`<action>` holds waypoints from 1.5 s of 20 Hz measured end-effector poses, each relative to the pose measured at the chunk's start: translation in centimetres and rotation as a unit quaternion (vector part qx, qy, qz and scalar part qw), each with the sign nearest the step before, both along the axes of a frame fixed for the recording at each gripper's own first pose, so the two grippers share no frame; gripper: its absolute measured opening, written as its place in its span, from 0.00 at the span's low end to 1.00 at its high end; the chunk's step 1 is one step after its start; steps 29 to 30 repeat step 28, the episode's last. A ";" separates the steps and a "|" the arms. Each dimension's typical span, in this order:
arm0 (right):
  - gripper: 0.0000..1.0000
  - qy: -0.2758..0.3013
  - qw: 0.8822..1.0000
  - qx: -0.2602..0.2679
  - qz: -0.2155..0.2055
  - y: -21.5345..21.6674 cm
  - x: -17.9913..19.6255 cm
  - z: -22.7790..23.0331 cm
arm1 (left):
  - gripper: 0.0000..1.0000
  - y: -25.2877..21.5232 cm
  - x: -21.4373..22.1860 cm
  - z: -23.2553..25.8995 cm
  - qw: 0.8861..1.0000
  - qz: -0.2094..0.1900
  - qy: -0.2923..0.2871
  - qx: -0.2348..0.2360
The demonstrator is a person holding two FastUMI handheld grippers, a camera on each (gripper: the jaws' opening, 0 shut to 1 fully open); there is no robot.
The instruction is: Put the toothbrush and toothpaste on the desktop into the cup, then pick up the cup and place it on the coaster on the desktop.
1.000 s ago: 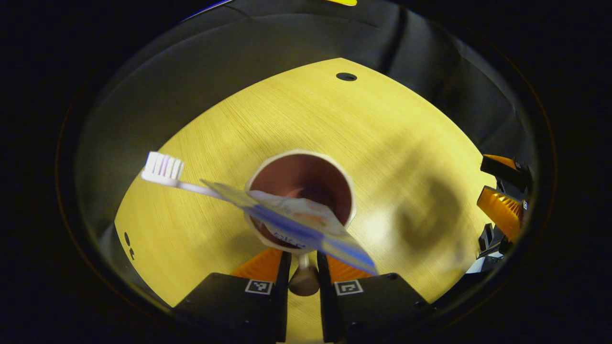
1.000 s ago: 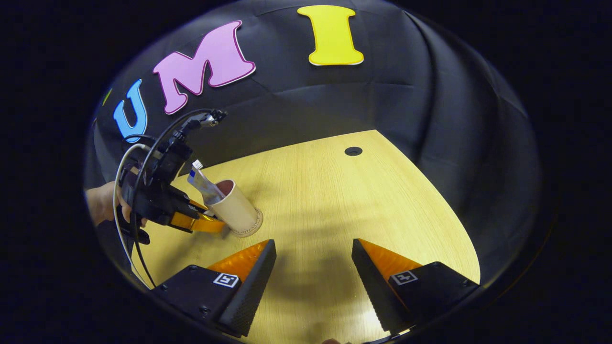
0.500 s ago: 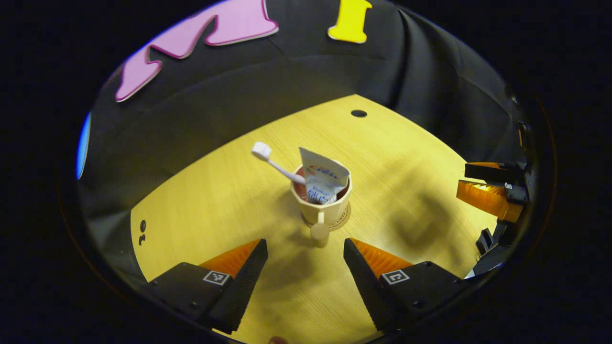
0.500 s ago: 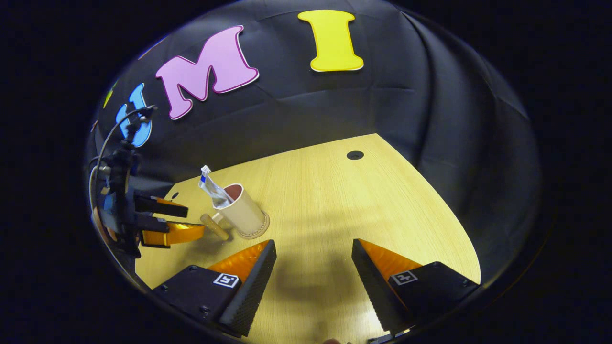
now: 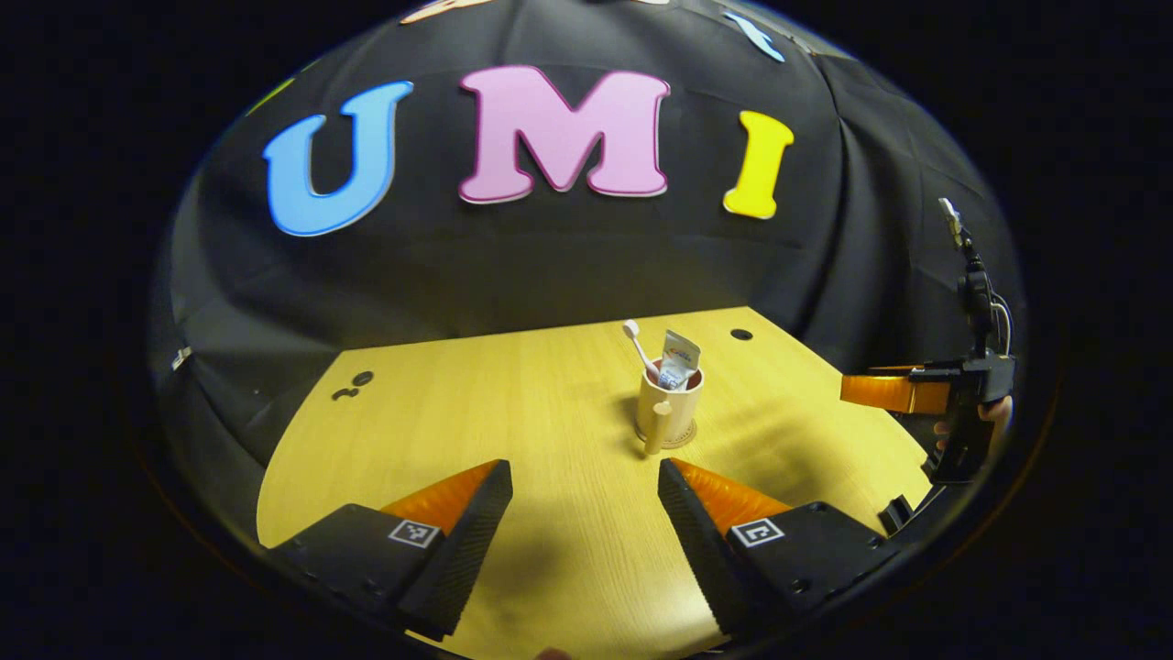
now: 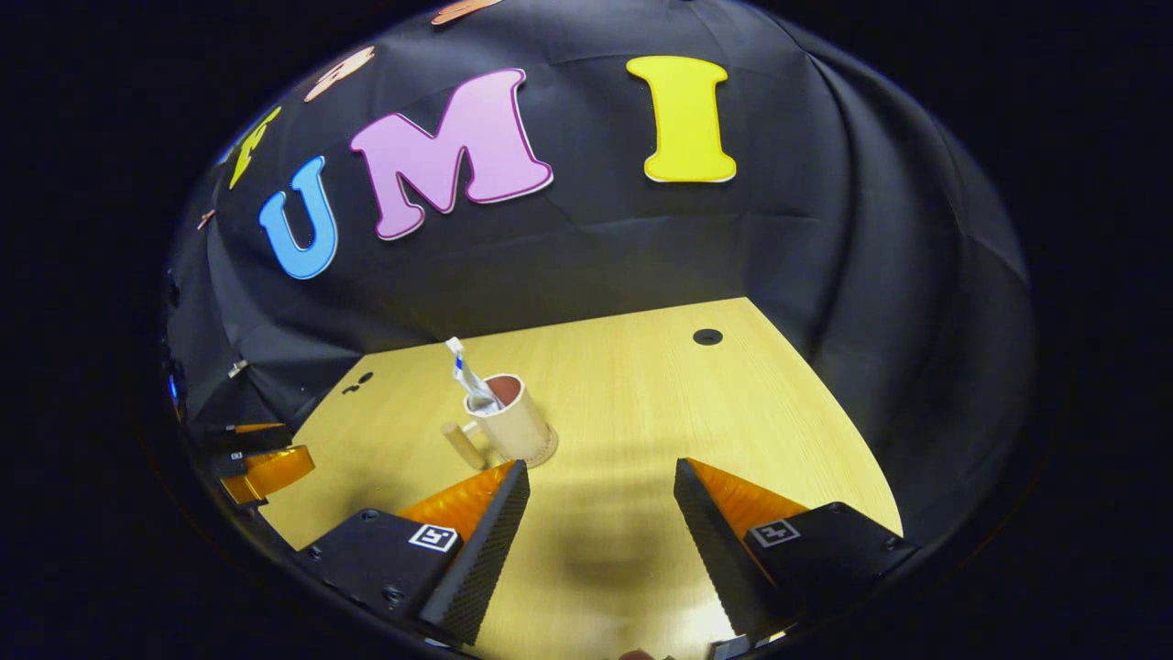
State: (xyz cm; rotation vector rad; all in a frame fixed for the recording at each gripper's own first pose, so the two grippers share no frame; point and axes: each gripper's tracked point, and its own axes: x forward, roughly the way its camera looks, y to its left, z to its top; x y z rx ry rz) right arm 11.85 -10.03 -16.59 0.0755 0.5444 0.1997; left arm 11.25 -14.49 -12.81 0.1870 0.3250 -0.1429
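- In the left gripper view, the left gripper (image 5: 584, 477) hangs above the near edge of the wooden desktop (image 5: 513, 403), jaws spread wide, holding nothing.
- In the right gripper view, the right gripper (image 6: 600, 481) sits likewise over the desktop, jaws spread apart and empty.
- Mid-table, the cup (image 5: 669, 403) stands upright on the round coaster (image 5: 689, 434), its handle toward the left gripper, well apart from both grippers.
- Inside the cup, the toothbrush (image 5: 639, 345) leans left, head up, beside the toothpaste (image 5: 679, 357).
- Beyond it, a dark round hole (image 5: 741, 335) marks the desktop's far side.
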 end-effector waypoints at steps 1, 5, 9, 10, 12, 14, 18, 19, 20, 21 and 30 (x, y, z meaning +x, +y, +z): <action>0.98 -0.006 1.000 0.004 -0.002 0.5 -0.7 0.7 | 1.00 0.4 -1.3 0.7 1.000 0.007 -0.020 -0.003; 0.98 -0.037 0.999 -0.018 -0.001 1.8 -4.5 3.0 | 0.99 0.4 -7.6 0.7 0.998 0.031 -0.045 -0.017; 0.98 -0.069 0.997 -0.033 0.020 4.2 -9.1 5.7 | 0.99 -0.4 -12.3 1.8 0.995 0.036 -0.073 -0.060; 0.98 -0.080 0.995 -0.045 0.030 4.6 -10.1 6.3 | 0.99 -0.5 -13.2 2.1 0.994 0.034 -0.080 -0.069; 0.98 -0.094 0.993 -0.058 0.052 6.0 -12.7 6.8 | 0.99 0.0 -14.9 2.7 0.992 0.033 -0.097 -0.073; 0.98 -0.095 0.993 -0.049 0.057 6.8 -15.2 6.9 | 0.99 0.5 -16.2 3.6 0.990 0.035 -0.114 -0.074; 0.98 -0.093 0.994 -0.032 0.037 7.0 -19.4 6.6 | 0.99 0.9 -17.6 5.5 0.985 0.040 -0.149 -0.076; 0.98 -0.094 0.994 -0.033 0.039 7.1 -19.8 6.5 | 0.99 1.2 -18.4 5.7 0.984 0.041 -0.156 -0.078; 0.98 -0.096 0.994 -0.035 0.036 6.9 -20.3 6.7 | 0.99 1.4 -18.9 5.9 0.983 0.041 -0.161 -0.080; 0.98 -0.099 0.994 -0.030 0.033 6.9 -20.6 6.9 | 0.99 1.5 -19.4 6.0 0.982 0.042 -0.164 -0.081; 0.98 -0.113 0.993 -0.031 0.030 7.6 -22.1 7.5 | 0.99 3.1 -20.4 6.3 0.981 0.047 -0.174 -0.078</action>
